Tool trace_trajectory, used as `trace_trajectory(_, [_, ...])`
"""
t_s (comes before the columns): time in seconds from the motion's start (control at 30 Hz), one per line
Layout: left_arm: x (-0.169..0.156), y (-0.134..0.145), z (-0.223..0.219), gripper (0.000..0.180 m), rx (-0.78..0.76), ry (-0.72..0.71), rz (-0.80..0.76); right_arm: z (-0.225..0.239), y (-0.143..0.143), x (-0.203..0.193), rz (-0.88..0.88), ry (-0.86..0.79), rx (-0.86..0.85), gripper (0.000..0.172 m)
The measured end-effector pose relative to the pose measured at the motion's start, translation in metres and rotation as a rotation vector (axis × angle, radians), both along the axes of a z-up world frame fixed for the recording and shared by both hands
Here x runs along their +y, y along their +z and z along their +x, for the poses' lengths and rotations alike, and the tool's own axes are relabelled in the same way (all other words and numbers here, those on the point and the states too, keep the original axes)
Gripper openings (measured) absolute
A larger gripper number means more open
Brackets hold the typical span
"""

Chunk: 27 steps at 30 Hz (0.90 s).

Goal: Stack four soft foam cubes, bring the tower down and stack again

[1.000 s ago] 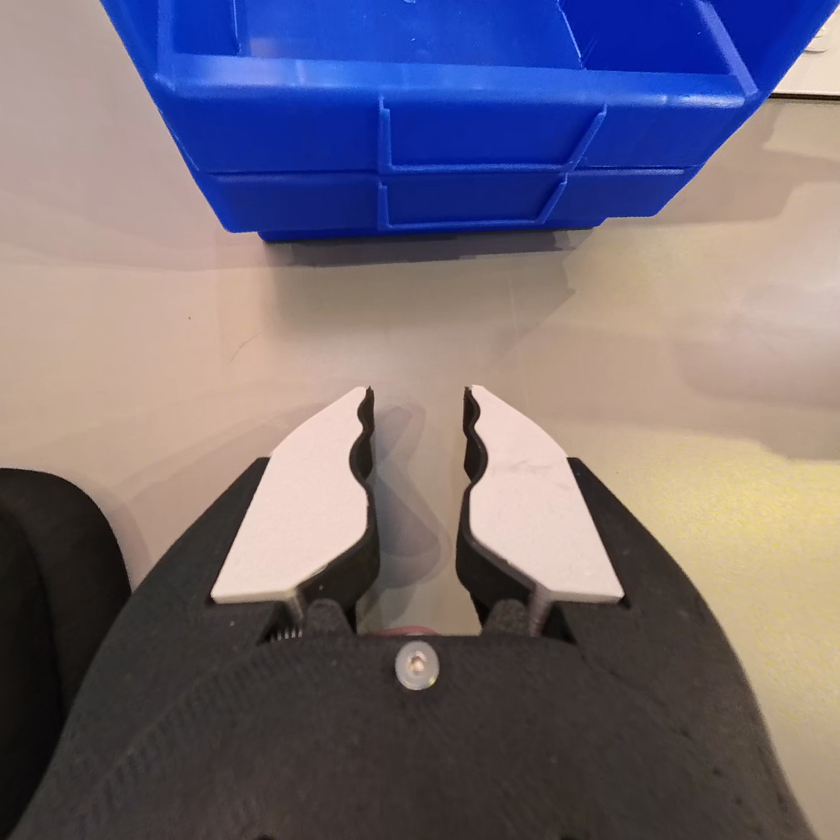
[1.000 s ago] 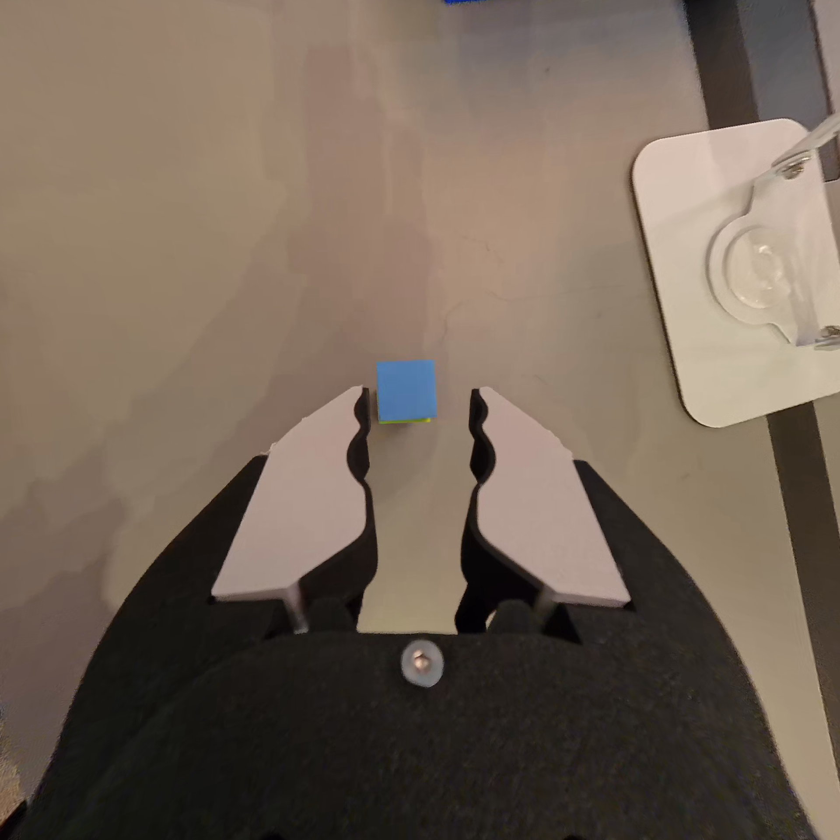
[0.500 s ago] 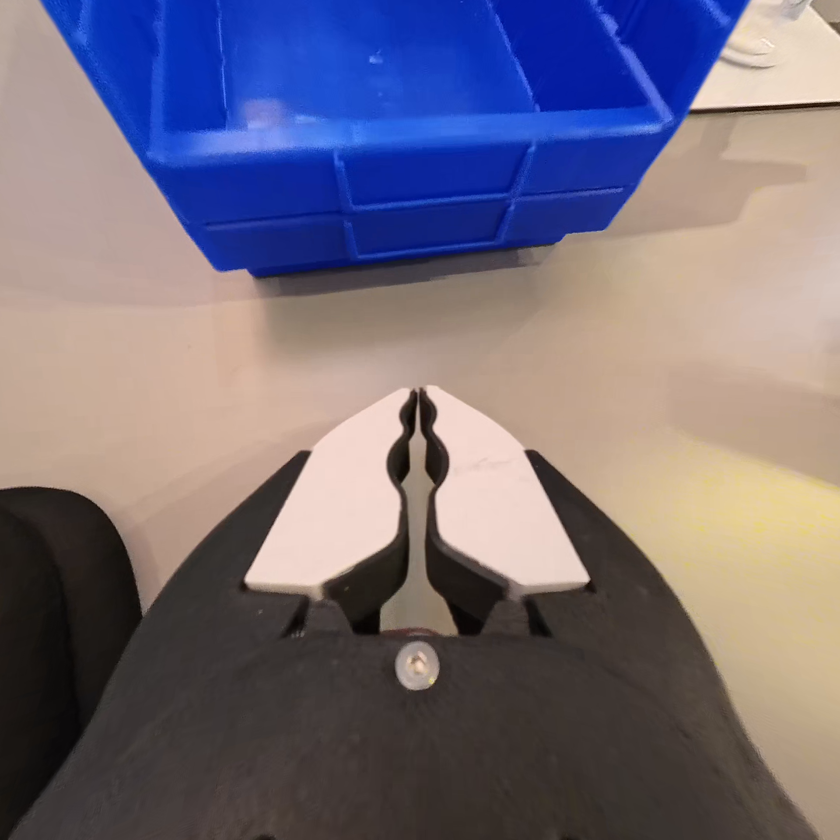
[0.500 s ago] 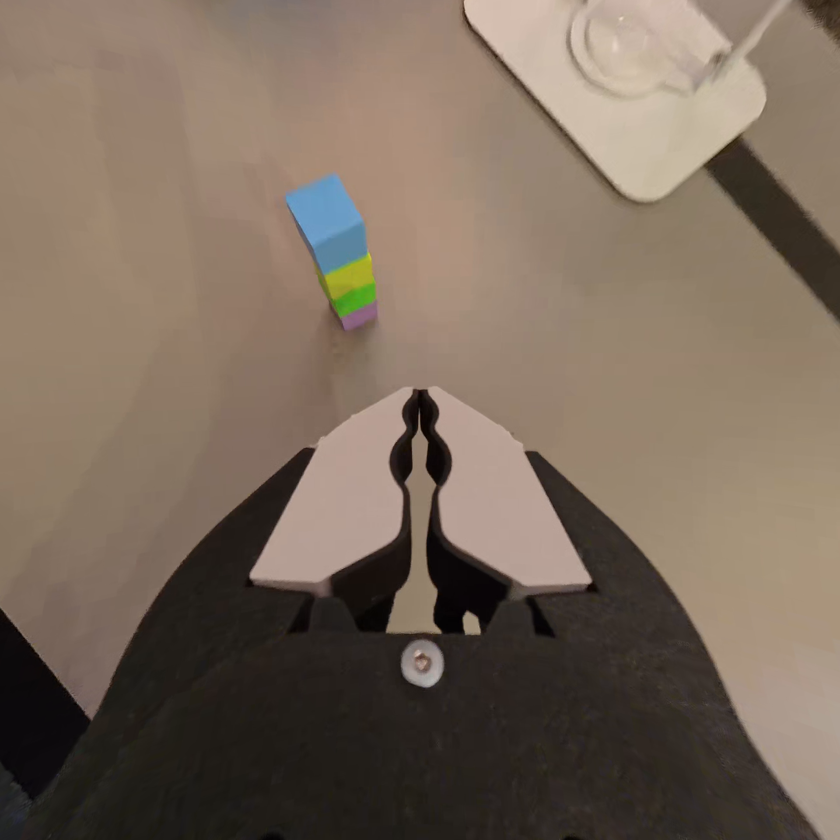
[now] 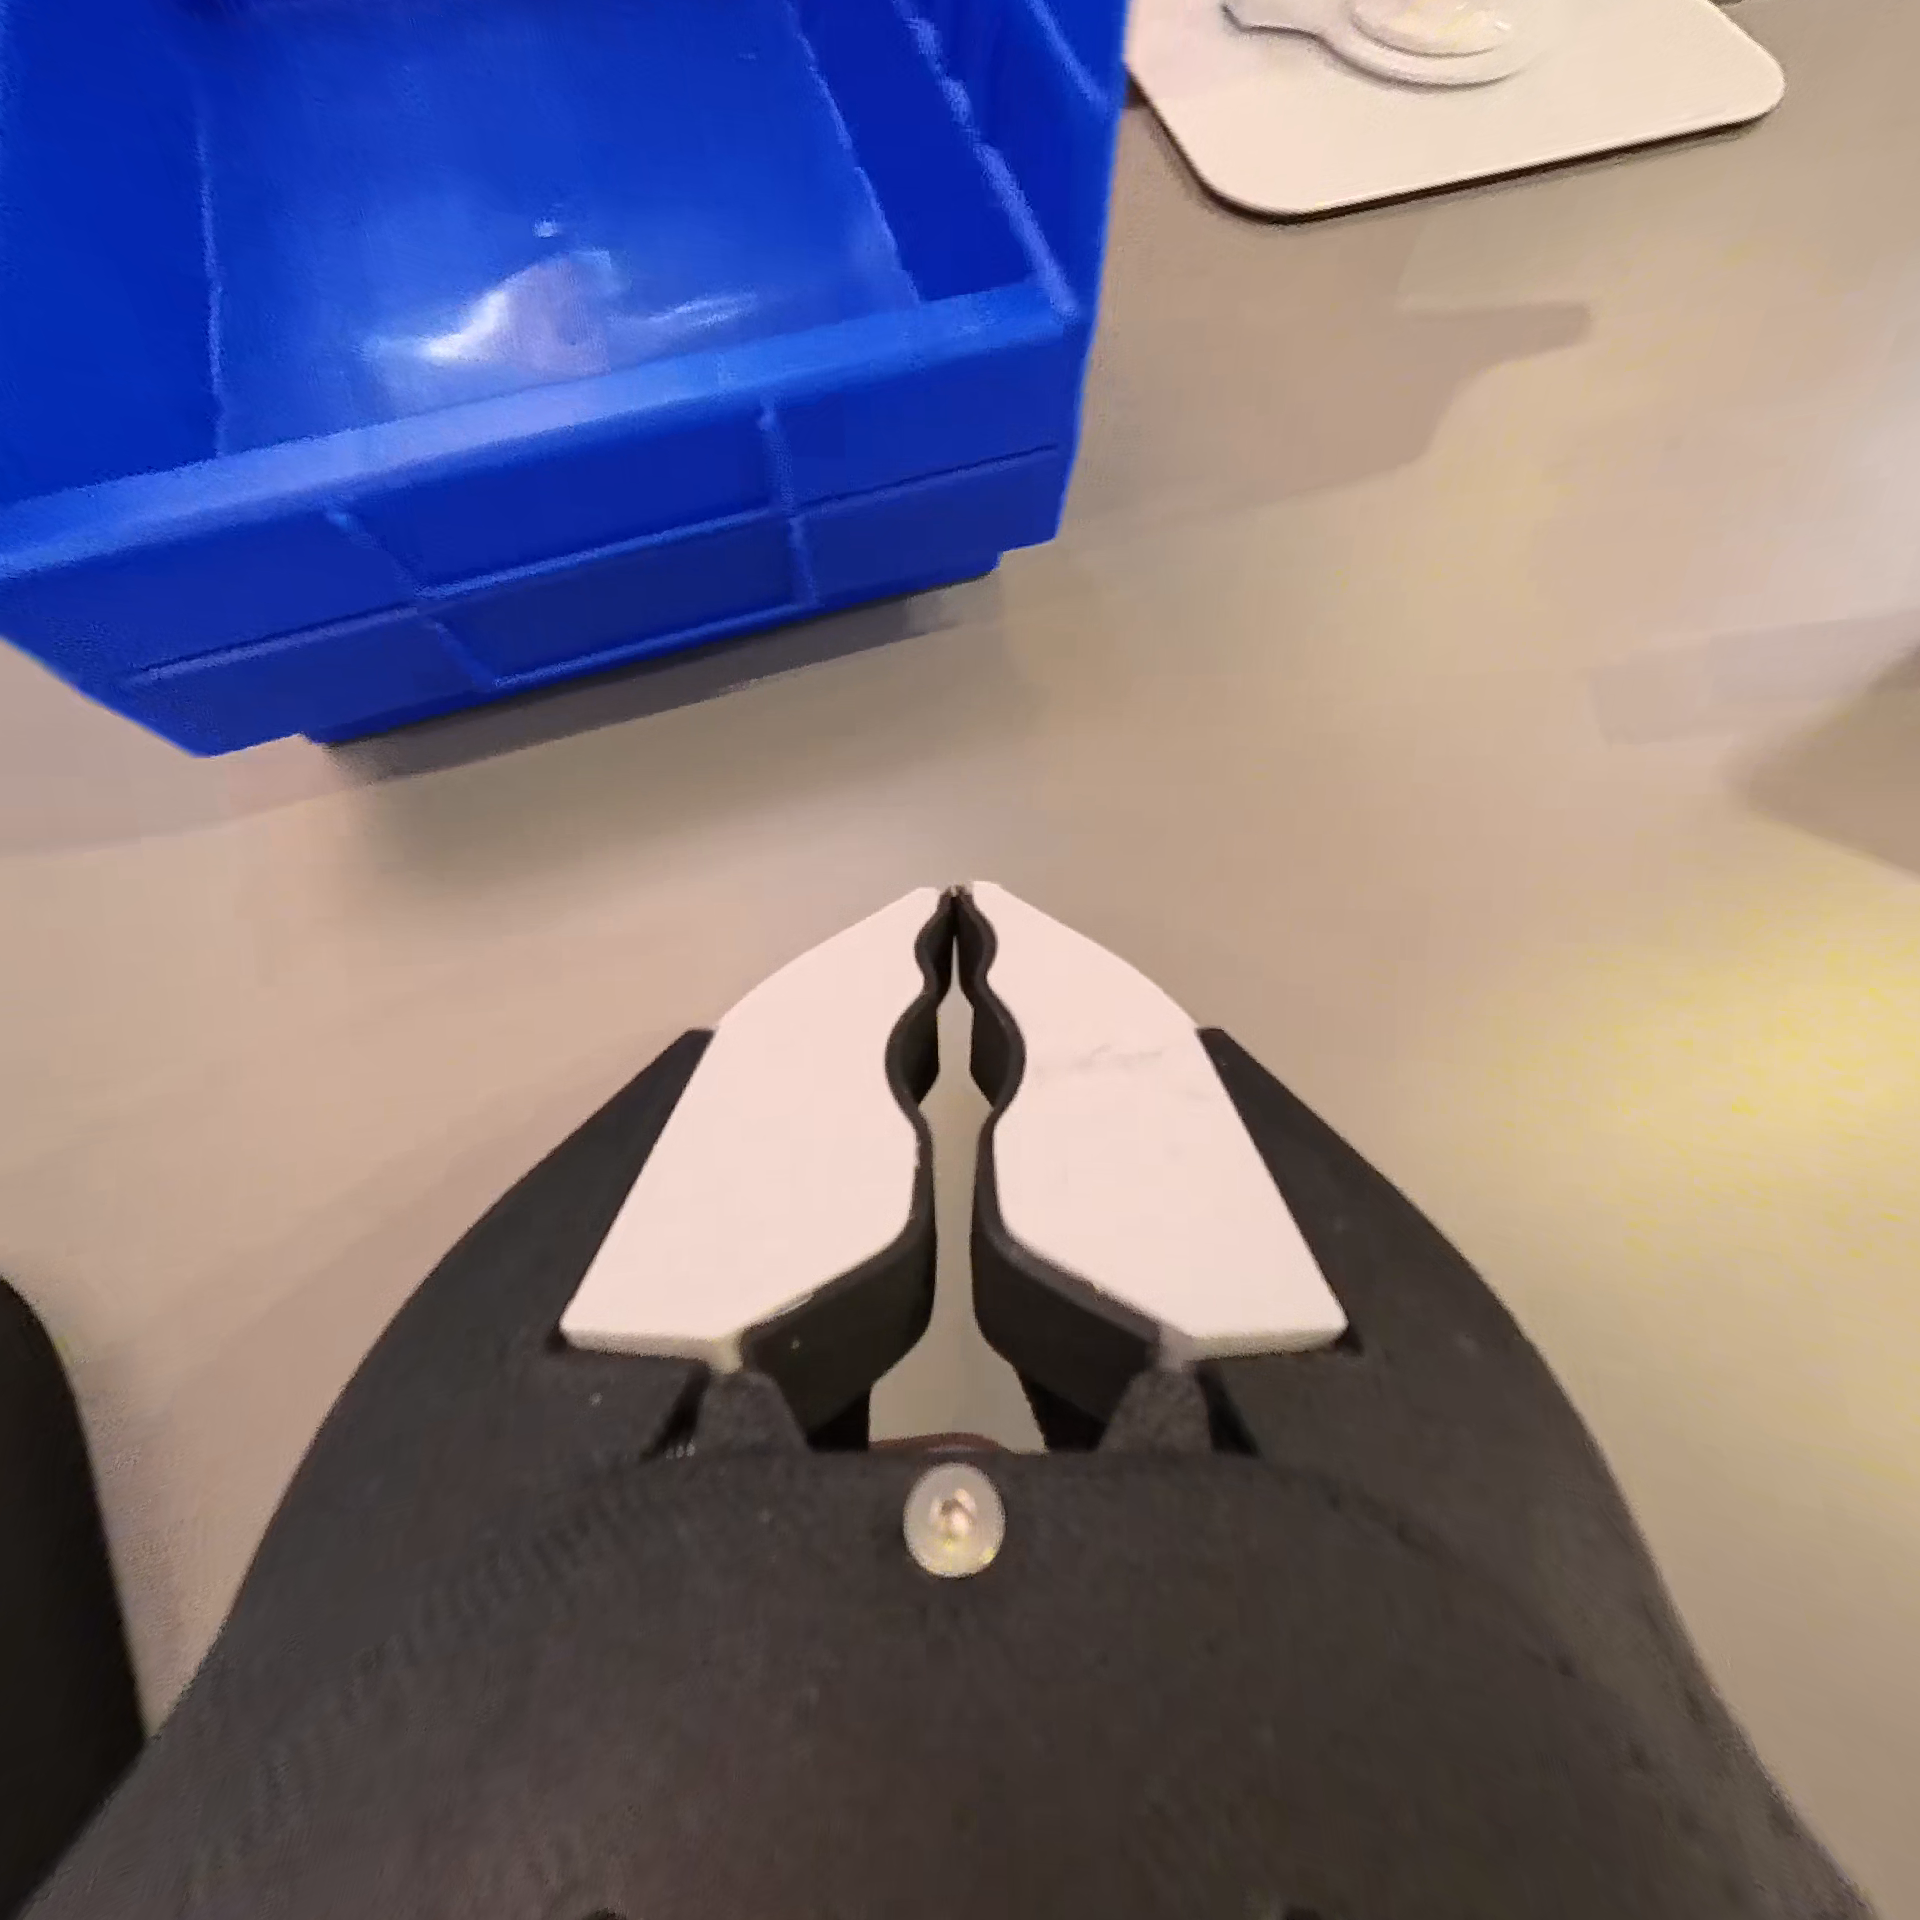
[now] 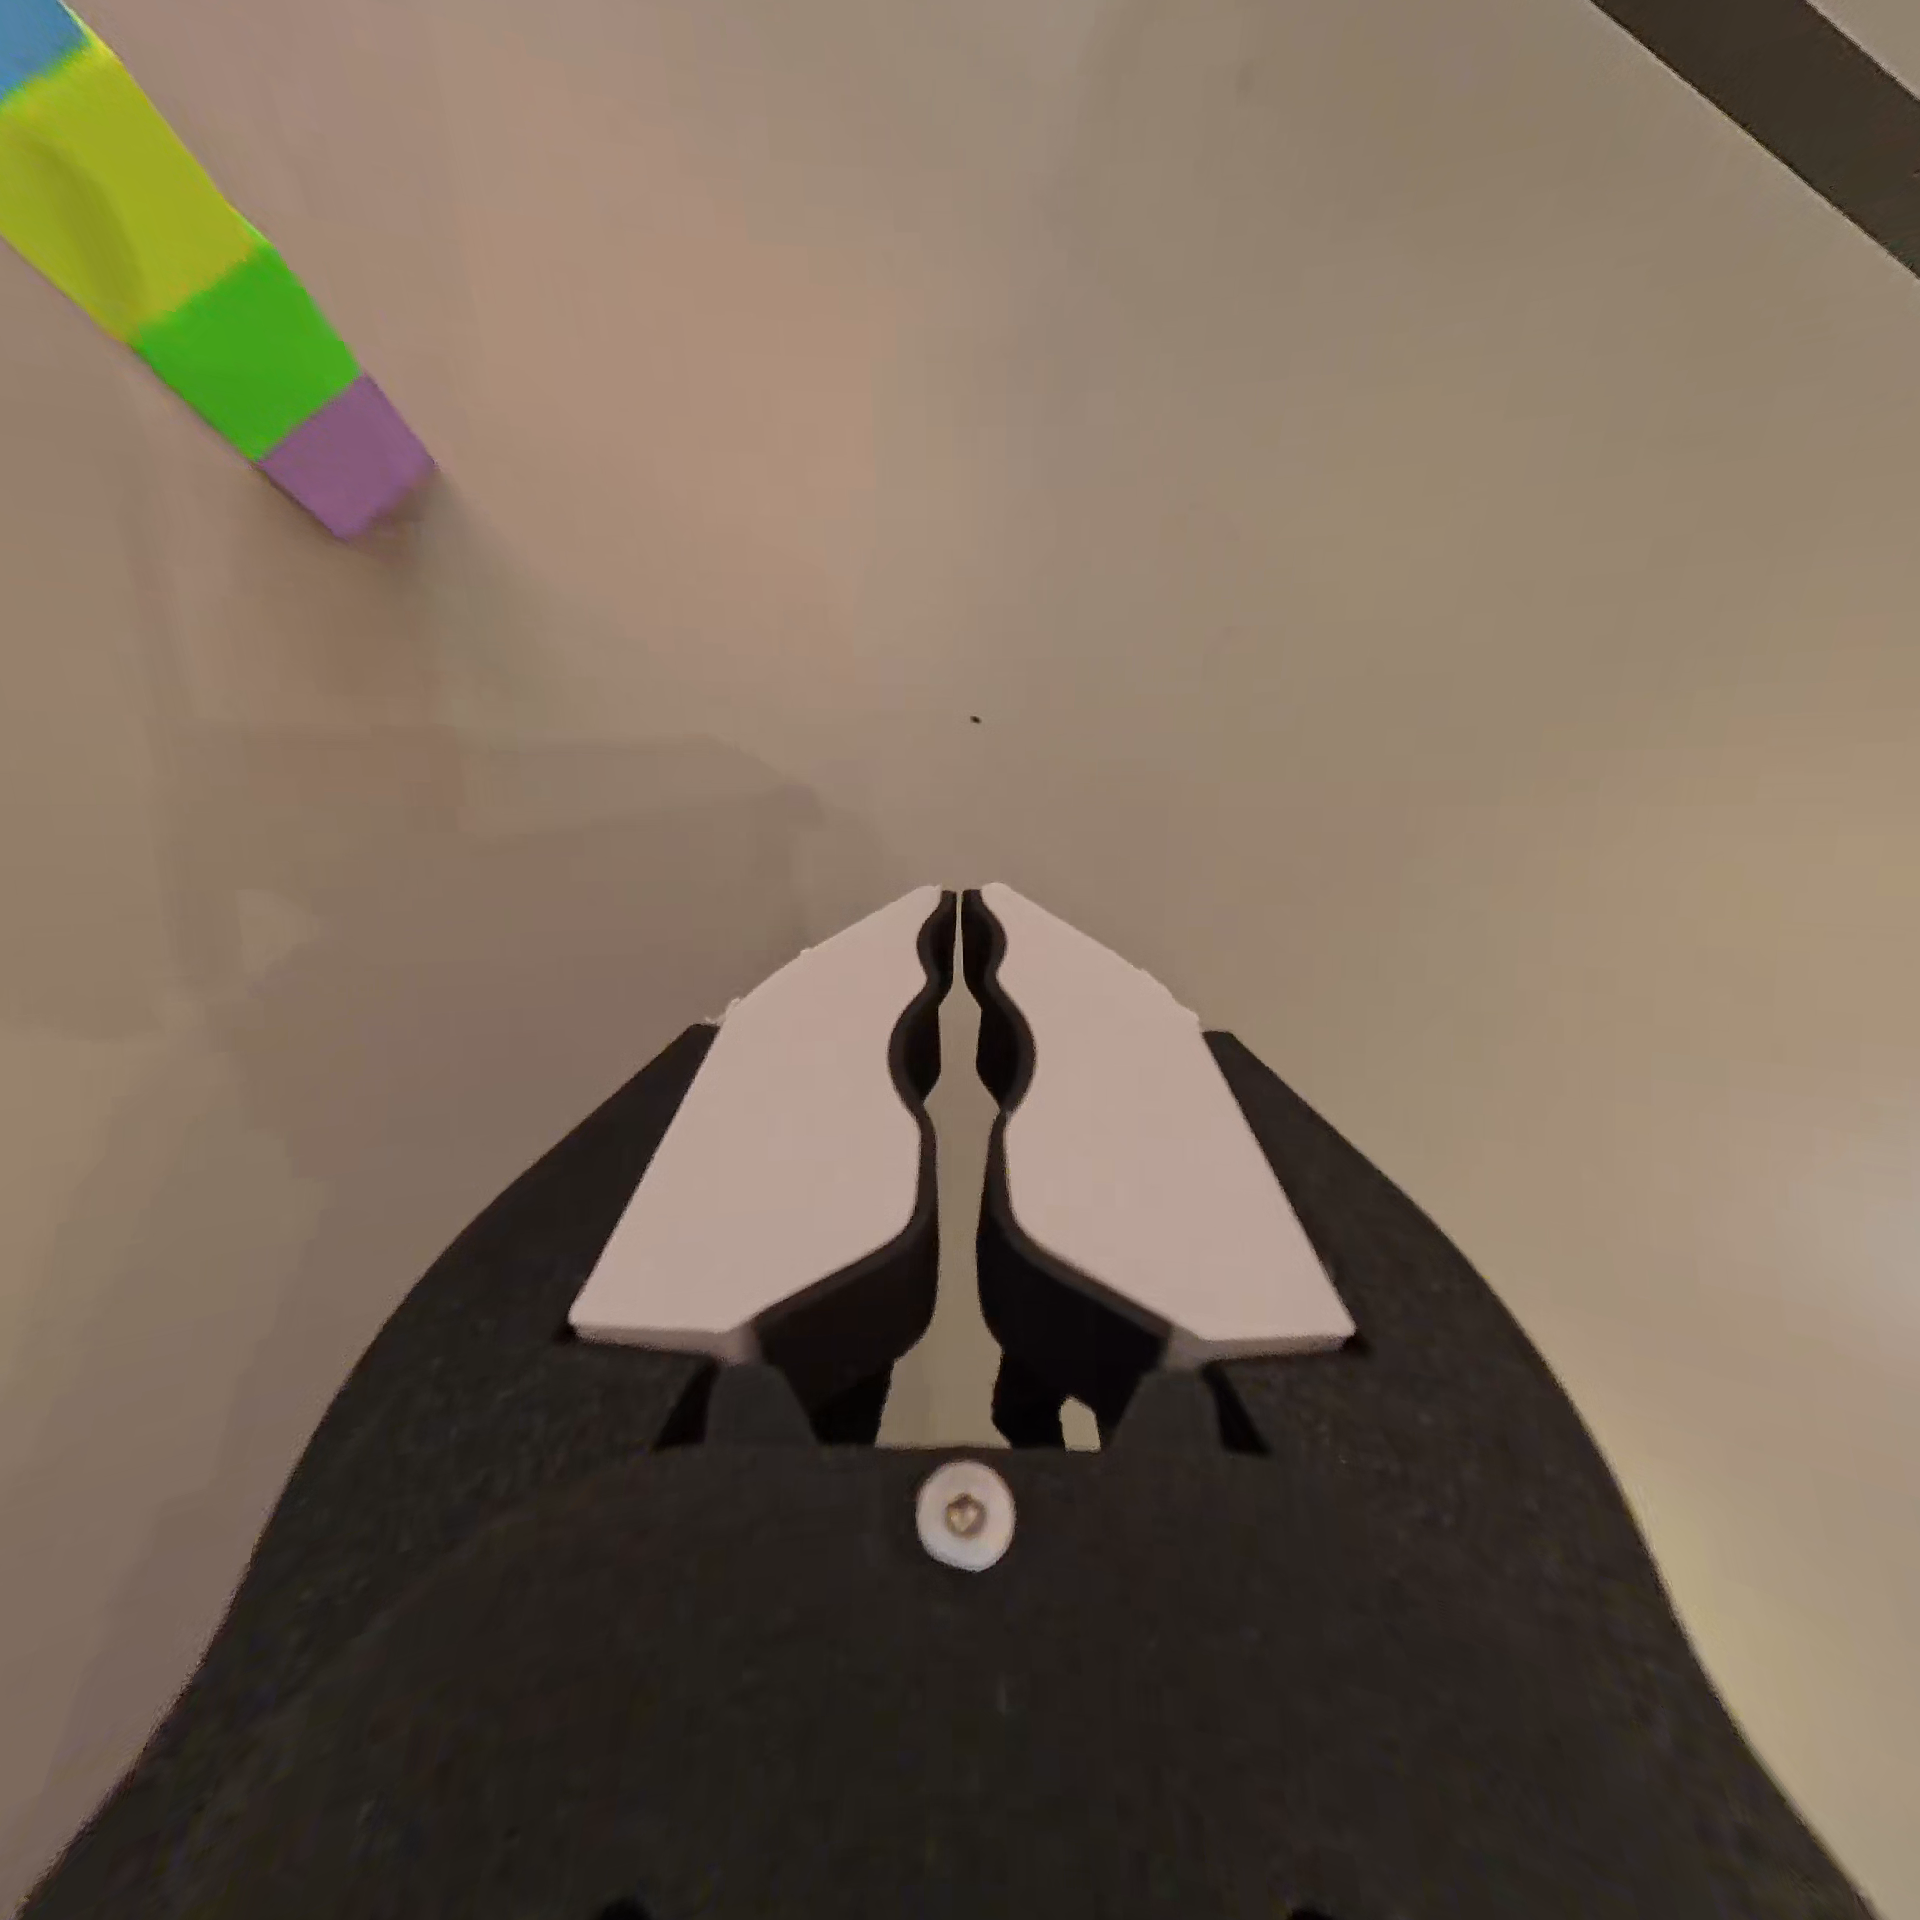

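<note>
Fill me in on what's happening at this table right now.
A person is working with two handheld grippers, stacking foam cubes. The tower stands at the upper left of the right wrist view: purple cube at the bottom, then green, yellow and blue. Neither gripper touches it. The right gripper has its jaws together on nothing, off to the tower's right. The left gripper is likewise closed and empty, in front of a blue bin.

Foam cube tower (image 6: 208, 301) standing on table: purple base, green, yellow, blue top.
</note>
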<state>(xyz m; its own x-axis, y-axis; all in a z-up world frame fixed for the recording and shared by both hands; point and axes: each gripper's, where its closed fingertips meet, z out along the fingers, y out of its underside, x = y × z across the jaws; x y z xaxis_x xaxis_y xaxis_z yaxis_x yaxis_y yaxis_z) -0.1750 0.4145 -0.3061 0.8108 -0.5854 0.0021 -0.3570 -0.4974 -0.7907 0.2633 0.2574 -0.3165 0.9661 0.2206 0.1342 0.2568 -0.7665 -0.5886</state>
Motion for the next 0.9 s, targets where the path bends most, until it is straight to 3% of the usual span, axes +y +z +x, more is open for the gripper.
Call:
trace_trajectory(0.03, [-0.002,0.001,0.005,0.0,0.017,-0.013,0.008,0.003,-0.001,0.0,0.001,-0.007,-0.011,0.001])
trace_trajectory(0.33, [-0.011,0.003,0.04,0.0,0.064,-0.013,-0.022,0.038,-0.007,-0.008,-0.01,-0.101,-0.002,0.001])
trace_trajectory(0.43, [-0.021,-0.002,0.068,0.0,0.039,-0.063,-0.041,0.051,-0.007,-0.012,-0.005,-0.127,0.001,0.0])
trace_trajectory(0.53, [-0.027,-0.013,0.094,0.0,0.12,-0.084,-0.051,0.06,-0.009,-0.015,-0.005,-0.148,0.017,0.0])
trace_trajectory(0.77, [-0.042,-0.021,0.191,0.0,0.155,-0.174,-0.114,0.067,-0.01,-0.017,-0.003,-0.162,0.055,0.0])
trace_trajectory(0.9, [-0.061,-0.029,0.275,0.0,0.091,-0.27,-0.178,0.071,-0.008,-0.018,0.003,-0.17,0.07,0.0])
